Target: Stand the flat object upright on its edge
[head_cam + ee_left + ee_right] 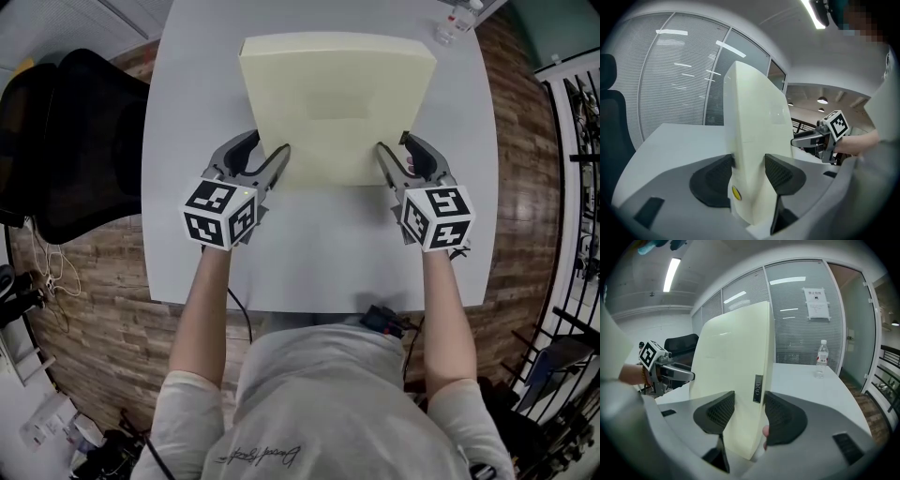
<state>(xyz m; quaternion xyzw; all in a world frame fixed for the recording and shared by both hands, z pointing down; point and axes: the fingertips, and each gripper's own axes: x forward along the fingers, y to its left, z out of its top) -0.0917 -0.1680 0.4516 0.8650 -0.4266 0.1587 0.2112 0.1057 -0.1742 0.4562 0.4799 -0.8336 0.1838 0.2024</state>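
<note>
The flat object is a pale cream slab, raised on the grey table with its broad face toward me and its top edge leaning away. My left gripper is shut on its lower left edge, and my right gripper is shut on its lower right edge. In the left gripper view the slab rises tall between the pads of that gripper, with the right gripper beyond. In the right gripper view the slab fills the gap of that gripper, and the left gripper shows behind.
A clear water bottle stands at the table's far right corner, also seen as the bottle in the right gripper view. A black office chair sits off the table's left side. Glass walls with blinds surround the room.
</note>
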